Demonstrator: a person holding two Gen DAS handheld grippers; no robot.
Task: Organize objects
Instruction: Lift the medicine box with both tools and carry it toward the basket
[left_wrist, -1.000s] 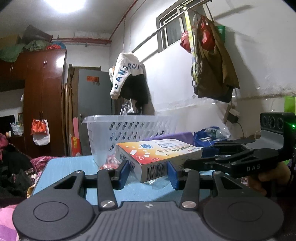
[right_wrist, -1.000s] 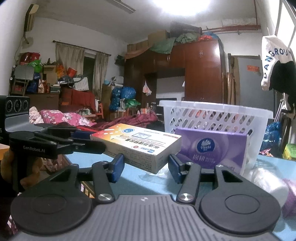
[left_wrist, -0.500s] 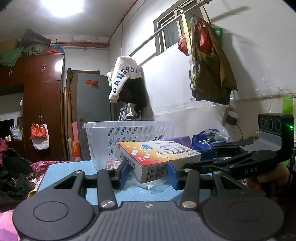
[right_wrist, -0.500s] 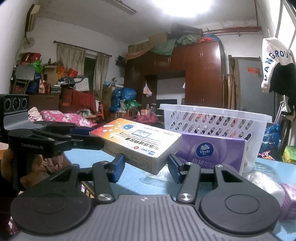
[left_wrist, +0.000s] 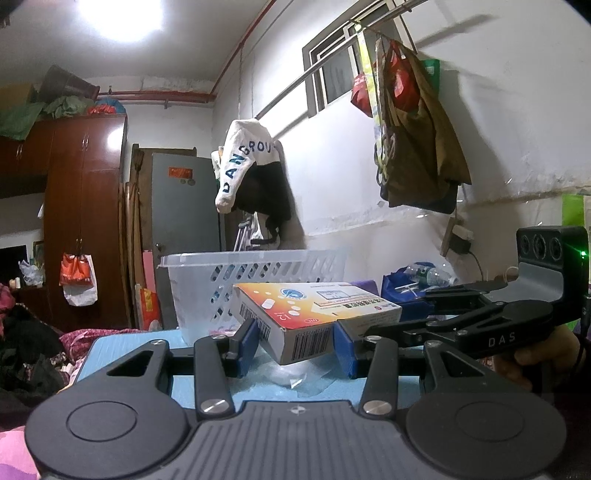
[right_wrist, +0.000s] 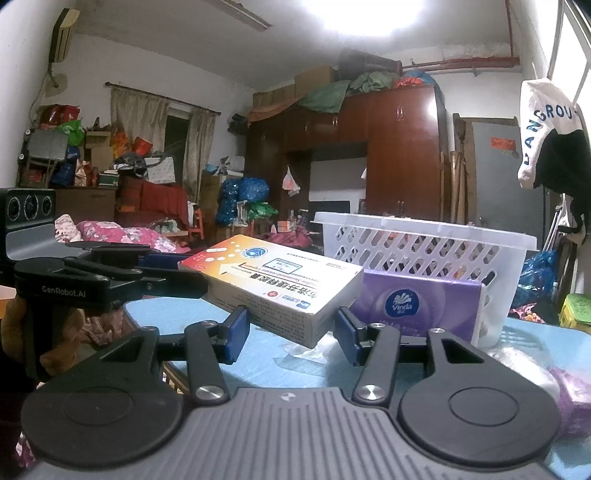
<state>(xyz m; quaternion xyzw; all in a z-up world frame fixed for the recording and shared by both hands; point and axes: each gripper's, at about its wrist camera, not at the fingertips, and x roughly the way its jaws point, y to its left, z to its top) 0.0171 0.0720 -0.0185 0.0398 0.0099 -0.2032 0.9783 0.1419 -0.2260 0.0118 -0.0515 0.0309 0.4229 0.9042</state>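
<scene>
A white and orange medicine box (left_wrist: 317, 310) hangs just above the blue table (left_wrist: 122, 347), in front of a white slotted basket (left_wrist: 207, 288). My left gripper (left_wrist: 295, 343) is shut on its barcode end, blue pads against both sides. From the right, my right gripper (left_wrist: 399, 314) holds the far end. In the right wrist view the same box (right_wrist: 273, 280) sits cornerwise between the pads of my right gripper (right_wrist: 291, 332), which is shut on it. My left gripper (right_wrist: 184, 273) reaches in from the left onto the box's other end.
A purple Vinda tissue pack (right_wrist: 417, 306) leans against the basket (right_wrist: 424, 251). Crumpled clear plastic (left_wrist: 295, 376) lies on the table under the box. White wrapping (right_wrist: 517, 354) and a purple packet (right_wrist: 572, 398) lie at the right. A hand (left_wrist: 535, 354) grips the right tool.
</scene>
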